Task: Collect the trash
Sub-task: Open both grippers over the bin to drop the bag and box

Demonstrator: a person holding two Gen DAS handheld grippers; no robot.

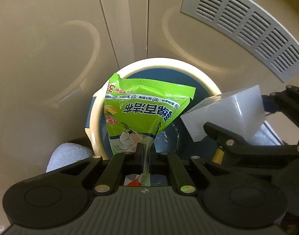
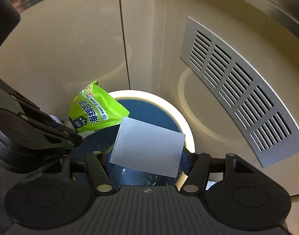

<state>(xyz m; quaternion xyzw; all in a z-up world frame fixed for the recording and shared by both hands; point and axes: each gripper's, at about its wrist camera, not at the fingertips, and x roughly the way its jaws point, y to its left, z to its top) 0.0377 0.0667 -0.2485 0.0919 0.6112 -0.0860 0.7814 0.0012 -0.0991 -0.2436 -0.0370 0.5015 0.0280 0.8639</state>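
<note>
A round bin (image 1: 102, 105) with a cream rim and dark blue liner stands on the floor by beige cabinets; it also shows in the right wrist view (image 2: 186, 125). My left gripper (image 1: 146, 152) is shut on a green printed plastic wrapper (image 1: 143, 107) and holds it over the bin's mouth; the wrapper also shows in the right wrist view (image 2: 96, 109). My right gripper (image 2: 147, 156) is shut on a translucent white plastic box (image 2: 147, 146), also over the bin; the box shows at the right of the left wrist view (image 1: 227, 113).
Beige cabinet doors (image 1: 51, 39) rise behind the bin. A grey vent grille (image 2: 237, 90) sits on the right panel. A white cloth-like object (image 1: 67, 154) lies left of the bin. Crumpled clear plastic (image 2: 149, 178) lies inside the bin.
</note>
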